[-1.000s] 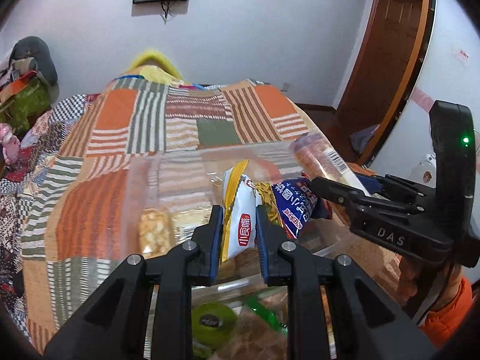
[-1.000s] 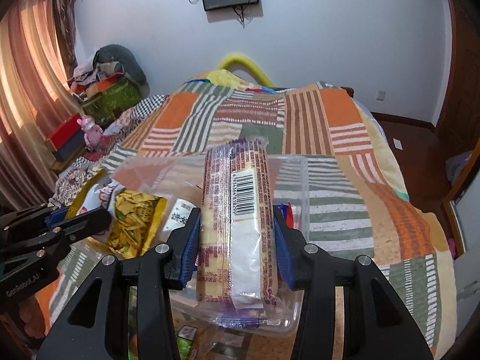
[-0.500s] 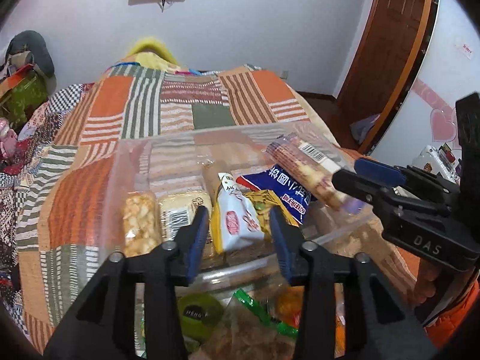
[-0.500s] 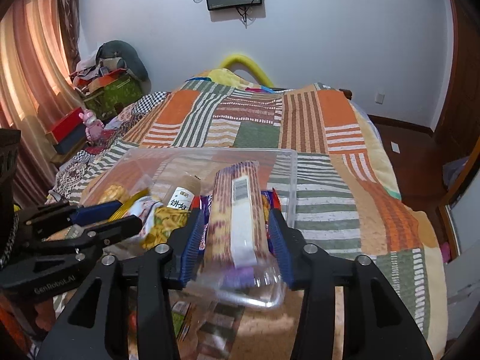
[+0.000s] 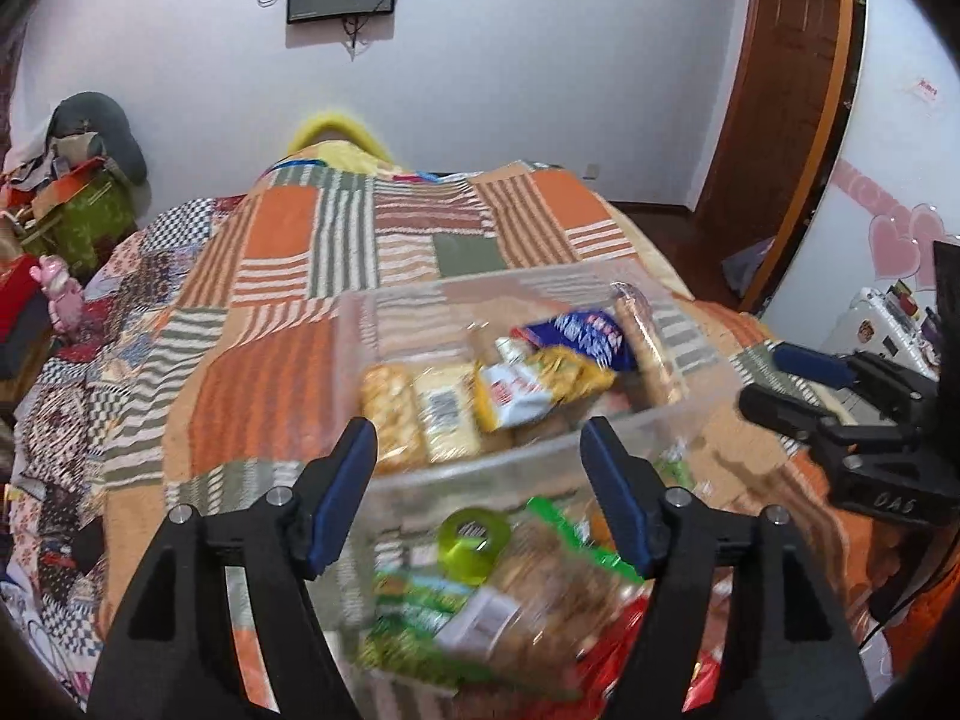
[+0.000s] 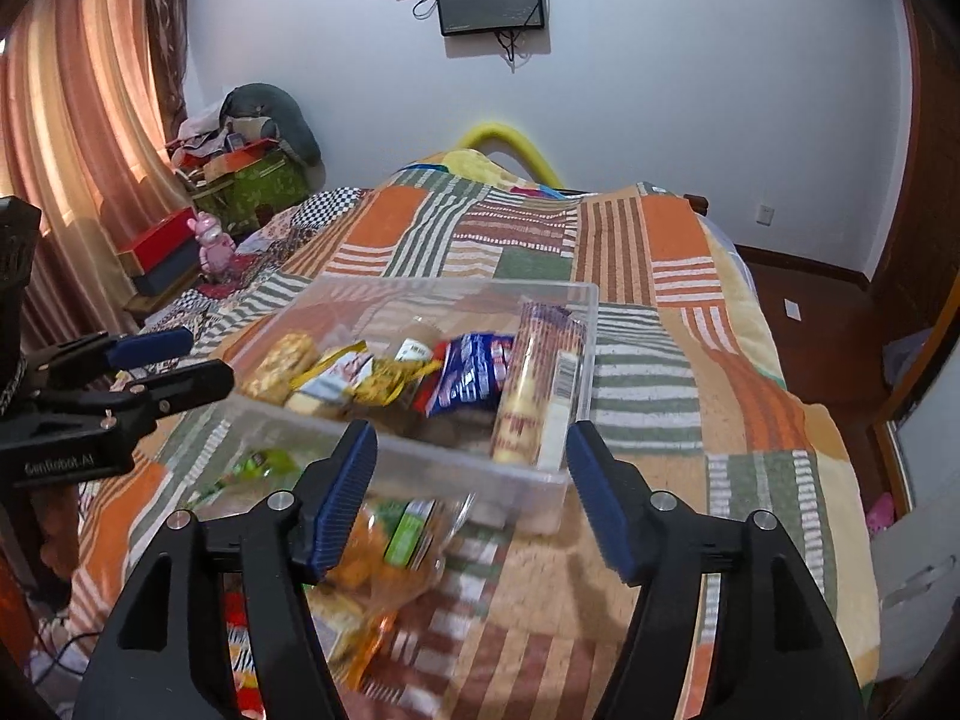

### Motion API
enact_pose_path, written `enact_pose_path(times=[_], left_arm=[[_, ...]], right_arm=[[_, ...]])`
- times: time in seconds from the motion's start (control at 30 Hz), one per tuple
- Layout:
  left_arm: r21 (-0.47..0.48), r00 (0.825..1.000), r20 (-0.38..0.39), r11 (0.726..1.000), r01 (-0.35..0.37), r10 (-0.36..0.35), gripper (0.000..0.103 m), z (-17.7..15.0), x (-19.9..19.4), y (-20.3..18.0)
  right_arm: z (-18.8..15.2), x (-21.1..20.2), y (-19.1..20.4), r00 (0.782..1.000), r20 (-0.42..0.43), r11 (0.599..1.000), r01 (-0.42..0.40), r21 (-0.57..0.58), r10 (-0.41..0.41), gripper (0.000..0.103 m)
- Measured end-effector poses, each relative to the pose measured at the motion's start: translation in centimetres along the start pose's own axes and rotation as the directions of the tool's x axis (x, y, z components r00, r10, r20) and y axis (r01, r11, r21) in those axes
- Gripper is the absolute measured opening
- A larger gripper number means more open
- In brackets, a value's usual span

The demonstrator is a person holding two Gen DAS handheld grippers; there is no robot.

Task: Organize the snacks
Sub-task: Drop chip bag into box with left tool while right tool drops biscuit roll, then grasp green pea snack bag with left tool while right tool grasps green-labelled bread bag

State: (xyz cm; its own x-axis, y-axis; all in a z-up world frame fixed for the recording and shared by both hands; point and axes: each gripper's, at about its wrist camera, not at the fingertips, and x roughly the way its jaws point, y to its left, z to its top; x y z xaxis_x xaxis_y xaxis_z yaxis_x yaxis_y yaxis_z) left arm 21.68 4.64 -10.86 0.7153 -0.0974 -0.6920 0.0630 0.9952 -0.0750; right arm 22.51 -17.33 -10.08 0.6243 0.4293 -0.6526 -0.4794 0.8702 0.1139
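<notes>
A clear plastic bin (image 5: 384, 324) (image 6: 576, 306) sits on the patchwork bedspread and holds several snacks: a white and yellow packet (image 5: 510, 393), a blue packet (image 5: 585, 330) (image 6: 474, 369), a long biscuit sleeve (image 6: 537, 387) (image 5: 651, 354) and cracker packs (image 5: 390, 414). My left gripper (image 5: 480, 474) is open and empty, just short of the bin's near wall. My right gripper (image 6: 471, 477) is open and empty, also short of the bin. Each gripper shows in the other's view, the left (image 6: 174, 360) and the right (image 5: 780, 384).
Loose snacks lie on the bed before the bin: a green roll (image 5: 474, 540), green packets (image 5: 420, 618) (image 6: 411, 531) and orange bags (image 6: 360, 576). The bedspread (image 5: 270, 276) stretches behind. Boxes and a pink toy (image 6: 213, 246) stand at the left, a wooden door (image 5: 780, 90) at the right.
Both grippers opened and let go: the white and yellow packet and the biscuit sleeve now lie in the bin. Both grippers have drawn back toward me.
</notes>
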Motion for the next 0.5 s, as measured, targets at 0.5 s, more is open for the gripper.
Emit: enact_pose_path(times=[0.5], left_arm=[[-0.081,0.984,-0.168,0.993,-0.082,0.068,0.070,-7.3,1.0,6.0]], right_arm=[[-3.5,1.5,1.1,0.995,-0.098,1.000,-0.010,0.011,0.011,0.066]])
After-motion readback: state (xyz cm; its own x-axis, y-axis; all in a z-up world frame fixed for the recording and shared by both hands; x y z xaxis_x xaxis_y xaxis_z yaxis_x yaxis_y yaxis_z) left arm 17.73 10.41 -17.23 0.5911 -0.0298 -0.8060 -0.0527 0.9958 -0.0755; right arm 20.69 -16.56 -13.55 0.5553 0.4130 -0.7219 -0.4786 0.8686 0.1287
